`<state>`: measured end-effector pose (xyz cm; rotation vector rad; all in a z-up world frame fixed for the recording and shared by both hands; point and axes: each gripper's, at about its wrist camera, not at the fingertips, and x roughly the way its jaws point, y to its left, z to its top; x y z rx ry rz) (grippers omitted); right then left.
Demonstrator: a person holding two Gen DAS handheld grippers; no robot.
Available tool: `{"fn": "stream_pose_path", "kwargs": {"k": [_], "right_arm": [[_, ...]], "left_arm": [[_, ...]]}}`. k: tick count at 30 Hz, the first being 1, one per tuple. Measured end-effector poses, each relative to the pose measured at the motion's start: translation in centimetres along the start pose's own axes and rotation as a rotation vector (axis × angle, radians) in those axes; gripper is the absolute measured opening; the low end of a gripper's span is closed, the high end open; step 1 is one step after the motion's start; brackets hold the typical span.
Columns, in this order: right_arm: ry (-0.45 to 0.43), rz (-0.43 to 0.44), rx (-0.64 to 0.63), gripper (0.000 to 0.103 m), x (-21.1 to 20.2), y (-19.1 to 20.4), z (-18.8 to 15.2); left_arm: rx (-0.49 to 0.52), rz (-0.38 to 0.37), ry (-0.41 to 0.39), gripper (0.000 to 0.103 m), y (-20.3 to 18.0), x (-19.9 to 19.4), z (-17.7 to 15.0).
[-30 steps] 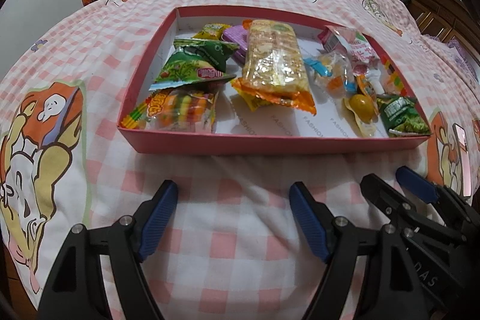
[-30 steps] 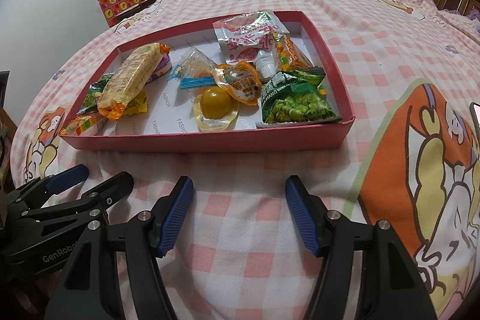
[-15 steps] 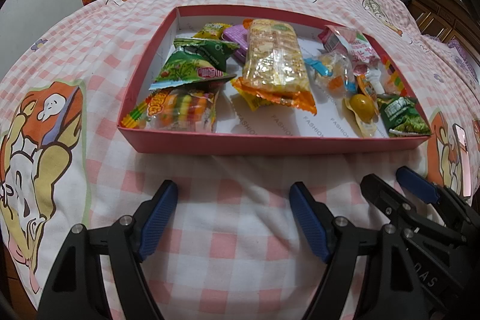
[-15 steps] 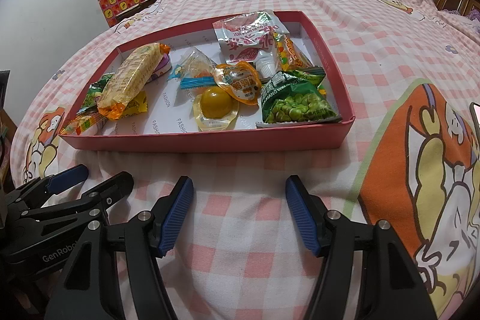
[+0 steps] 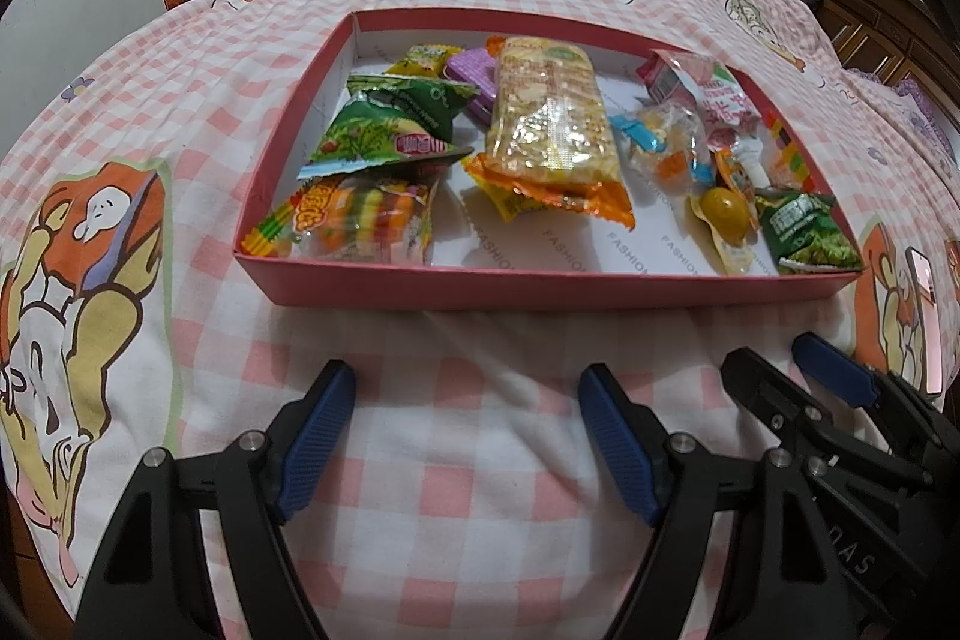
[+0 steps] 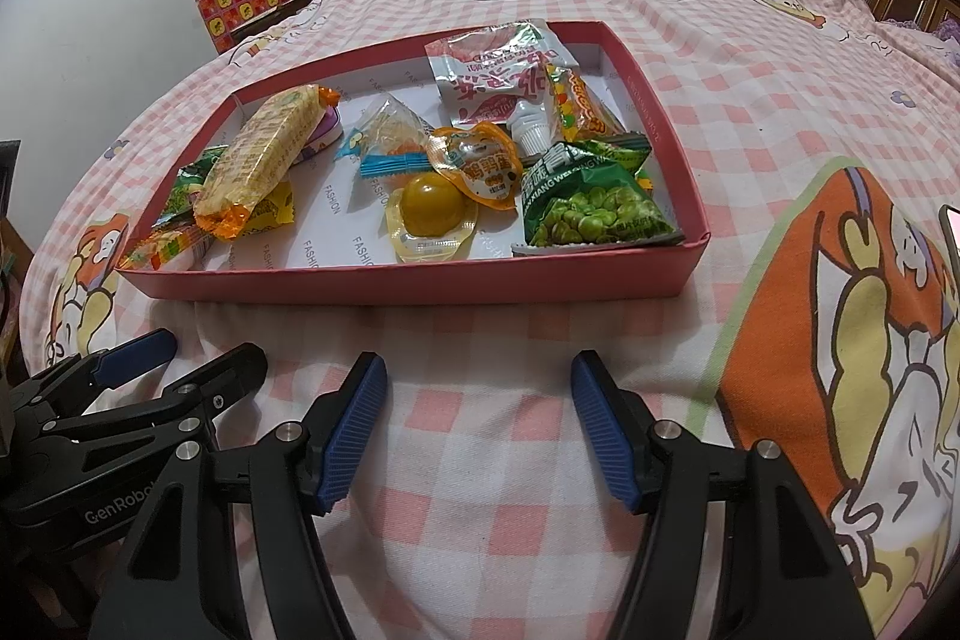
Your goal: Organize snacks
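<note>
purple packet point(image 5: 474, 79) mostly hidden under the cracker pack point(image 5: 549, 124).

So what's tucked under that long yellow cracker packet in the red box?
Under the long yellow cracker packet a small yellow sachet and a purple tin poke out; how far they reach beneath it is hidden.

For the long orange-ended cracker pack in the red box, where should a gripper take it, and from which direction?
Probably across the middle of the cracker pack, coming down from above with the jaws spanning its narrow width. It lies on top of other snacks in the red box, its long sides are exposed, and the right gripper, empty and open, looks closest.
</note>
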<state>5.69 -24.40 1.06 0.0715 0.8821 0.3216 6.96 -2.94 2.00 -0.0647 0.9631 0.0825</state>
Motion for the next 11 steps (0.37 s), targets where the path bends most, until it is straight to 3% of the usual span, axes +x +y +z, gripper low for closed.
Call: {"fn": "stream_pose_path", "kwargs": {"k": [11], "right_arm": [[0.009,-0.006,0.001,0.066,-0.08,-0.10,-0.04]], "left_arm": [[0.003,-0.002,0.003,0.081,0.08,0.03,-0.07]]}}
